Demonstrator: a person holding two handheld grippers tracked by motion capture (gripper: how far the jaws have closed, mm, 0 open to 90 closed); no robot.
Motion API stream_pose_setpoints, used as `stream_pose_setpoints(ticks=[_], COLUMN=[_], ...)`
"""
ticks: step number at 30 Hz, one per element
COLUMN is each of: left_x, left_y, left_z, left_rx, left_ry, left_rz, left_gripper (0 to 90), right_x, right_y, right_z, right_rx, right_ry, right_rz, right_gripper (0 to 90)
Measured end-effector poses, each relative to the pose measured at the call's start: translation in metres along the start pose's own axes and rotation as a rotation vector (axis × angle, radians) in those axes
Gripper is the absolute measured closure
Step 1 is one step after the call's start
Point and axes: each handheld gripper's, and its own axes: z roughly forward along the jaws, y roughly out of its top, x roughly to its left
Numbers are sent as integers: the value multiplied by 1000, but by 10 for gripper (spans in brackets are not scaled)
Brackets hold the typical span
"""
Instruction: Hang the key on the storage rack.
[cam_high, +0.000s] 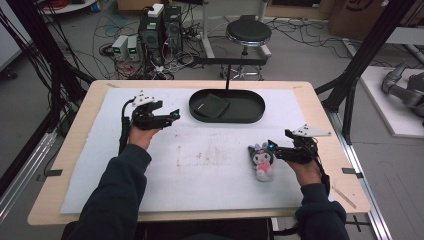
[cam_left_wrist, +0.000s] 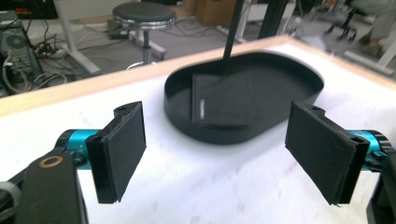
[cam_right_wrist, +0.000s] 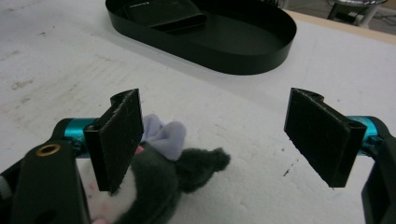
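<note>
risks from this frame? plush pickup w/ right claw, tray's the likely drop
1. The right claw is open with the plush toy at its left pad, off-centre; closing now may catch only an ear or push it aside.
2. The black tray already holds a flat black item, so a dropped toy could land on it.
3. The open left claw points at the tray and could get in the way.

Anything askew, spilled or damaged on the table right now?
Nothing spilled or broken. The plush toy lies on the white mat beside the open right tool. The mat has faint reddish stains mid-table. The dark flat item sits tilted in the black tray.
</note>
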Motion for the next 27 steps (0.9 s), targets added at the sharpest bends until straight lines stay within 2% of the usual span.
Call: stream_pose_setpoints(ticks=[8, 12, 15, 17, 20, 22, 24, 27], left_x=[2, 5, 7, 7, 9, 12, 14, 15], left_y=[-24, -34, -42, -48, -55, -58, -57, -56], left_z=[-34, -45, -51, -54, -57, -59, -61, -62], left_rx=[-8, 0, -7, -6, 2, 3, -11, -21], left_ry=[37, 56, 66, 71, 75, 78, 80, 79], left_rz=[14, -3, -17, -27, -36, -43, -51, -52], left_gripper=[202, 205, 207, 207, 208, 208, 209, 213], right_x=[20, 29, 36, 39, 40, 41, 41, 37], right_y=[3, 2, 0, -2, -6, -4, 0, 4], right_z=[10, 17, 24, 30, 41, 43, 45, 48], right_rx=[101, 165, 220, 270, 333, 340, 356, 331], right_ry=[21, 40, 51, 41, 35, 60, 104, 197], right_rz=[44, 44, 18, -3, -84, -139, -273, -467], right_gripper=[200, 200, 200, 201, 251, 313, 346, 351])
